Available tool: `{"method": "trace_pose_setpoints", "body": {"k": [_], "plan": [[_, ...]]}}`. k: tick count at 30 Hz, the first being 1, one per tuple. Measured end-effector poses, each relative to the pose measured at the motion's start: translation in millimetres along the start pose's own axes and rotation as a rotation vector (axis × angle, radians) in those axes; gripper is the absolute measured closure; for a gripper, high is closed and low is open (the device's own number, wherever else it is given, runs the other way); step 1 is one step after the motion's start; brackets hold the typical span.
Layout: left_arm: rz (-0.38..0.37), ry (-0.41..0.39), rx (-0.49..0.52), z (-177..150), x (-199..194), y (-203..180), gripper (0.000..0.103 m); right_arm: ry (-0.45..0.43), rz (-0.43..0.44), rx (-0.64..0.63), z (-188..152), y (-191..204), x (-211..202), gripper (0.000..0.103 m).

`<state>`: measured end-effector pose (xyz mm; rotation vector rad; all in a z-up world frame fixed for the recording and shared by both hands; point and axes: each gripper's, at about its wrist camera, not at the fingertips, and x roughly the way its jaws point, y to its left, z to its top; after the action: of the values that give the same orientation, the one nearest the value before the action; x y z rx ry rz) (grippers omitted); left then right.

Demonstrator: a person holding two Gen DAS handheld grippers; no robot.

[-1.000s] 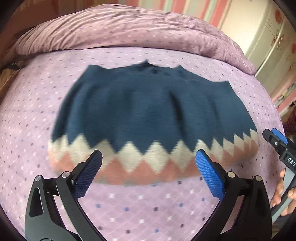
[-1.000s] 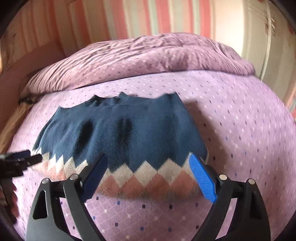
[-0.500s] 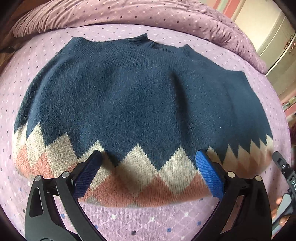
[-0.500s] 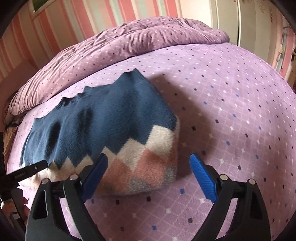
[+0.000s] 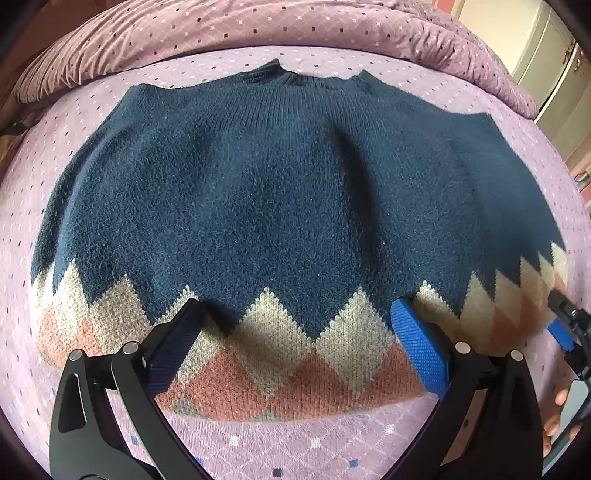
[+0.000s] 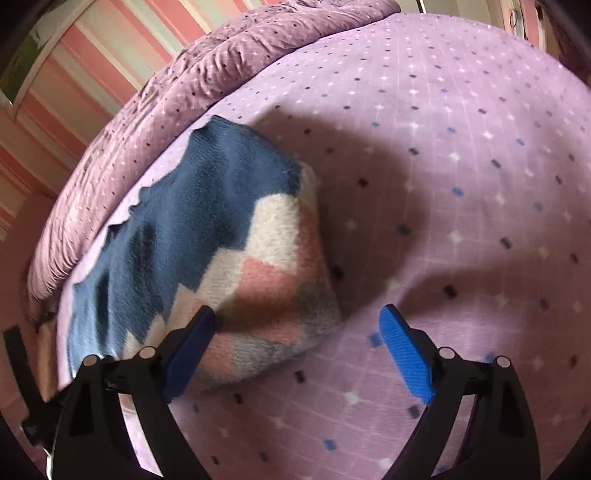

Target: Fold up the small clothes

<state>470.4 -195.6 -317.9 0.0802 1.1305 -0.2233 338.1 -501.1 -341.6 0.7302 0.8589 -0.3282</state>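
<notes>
The sweater (image 5: 280,206) lay flat on the bed (image 5: 295,439), collar toward the heaped quilt (image 5: 258,26) at the far edge and the patterned hem toward the near edge, spread wide so that its corners could be reached for a fold. The sleeves did not show and seemed already tucked under, though that could not be settled.

The left gripper (image 5: 295,343) hung over the middle of the hem with its fingers spread wide, pinching nothing; the hem's zigzag band showed between them. That placement suggested it was about to bite the near edge.

The right gripper (image 6: 295,347) hung over the hem's right corner, fingers likewise spread and empty, one finger (image 6: 188,354) over the knit and the other (image 6: 406,354) over bare bed. Straddling the corner that way would let it catch the edge rather than a bulk of cloth. In the left view its tip (image 5: 563,325) showed just beside that corner.

Judging from this, the fold of the body had not yet begun, and both grips had still to close.
</notes>
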Motion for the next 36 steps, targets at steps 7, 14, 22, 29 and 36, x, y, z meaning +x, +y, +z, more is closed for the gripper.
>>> {"method": "trace_pose_setpoints", "body": {"k": [7,14,22,29,36], "plan": [[0.008,-0.002,0.005,-1.1,0.4,-2.5,0.003,-0.016,0.042,0.097,-6.8,1.0,15.0,0.006],[0.004,0.002,0.027,-1.6,2.3,-3.4,0.003,0.021,0.099,0.104,8.4,17.9,37.1,0.006],[0.008,0.002,0.025,-2.9,3.3,-4.1,0.003,0.053,0.036,-0.088,19.2,45.6,34.0,0.057],[-0.008,0.013,0.009,-0.5,4.7,-1.0,0.003,-0.025,-0.068,-0.272,19.7,83.3,5.9,0.069],[-0.014,0.020,0.014,2.4,6.6,1.1,0.003,-0.125,-0.101,-0.439,28.1,135.0,-26.0,0.075]]}}
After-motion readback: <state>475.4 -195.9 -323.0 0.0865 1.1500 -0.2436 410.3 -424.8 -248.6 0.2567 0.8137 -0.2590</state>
